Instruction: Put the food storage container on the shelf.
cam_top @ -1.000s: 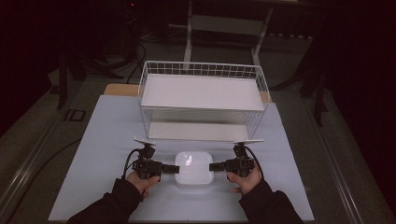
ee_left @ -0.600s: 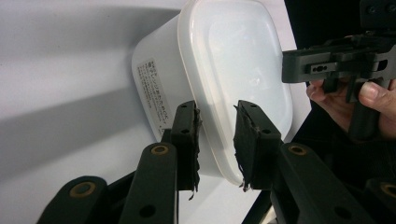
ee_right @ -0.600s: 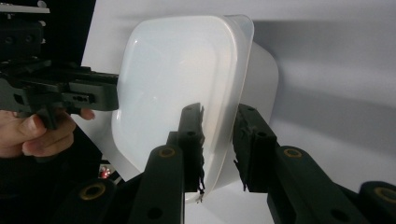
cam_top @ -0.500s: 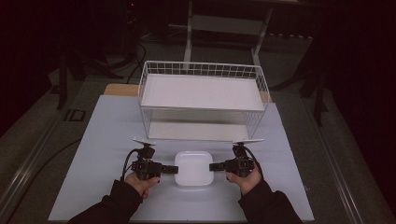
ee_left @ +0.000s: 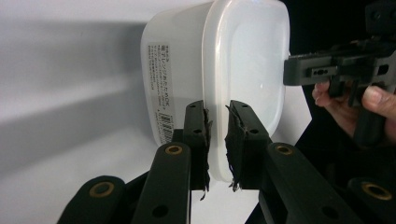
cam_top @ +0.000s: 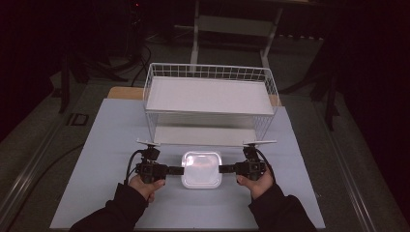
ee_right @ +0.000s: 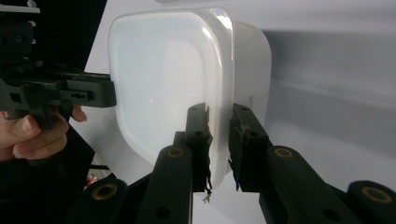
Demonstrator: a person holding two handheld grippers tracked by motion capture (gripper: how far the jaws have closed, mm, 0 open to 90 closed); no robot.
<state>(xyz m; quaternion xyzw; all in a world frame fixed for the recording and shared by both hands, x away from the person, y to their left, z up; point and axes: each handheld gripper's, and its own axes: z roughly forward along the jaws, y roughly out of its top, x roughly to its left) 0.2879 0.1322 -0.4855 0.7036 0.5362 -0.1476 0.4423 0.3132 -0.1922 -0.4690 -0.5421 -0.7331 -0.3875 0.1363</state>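
Both grippers, left [cam_top: 176,169] and right [cam_top: 226,168], clench the lidded plastic container's [cam_top: 201,168] rim before the wire rack [cam_top: 210,102]; next, a level lift.

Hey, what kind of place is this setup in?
Probably a lab or recording workspace, not a home: a pale mat-covered table in a dark room, holding a white two-tier wire rack and a white lidded plastic container, with cables on the floor.

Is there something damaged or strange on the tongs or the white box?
Yes. The black padding on the left tongs and on the right tongs is frayed, with loose threads hanging at its lower edges. The white container looks intact, its lid seated evenly.
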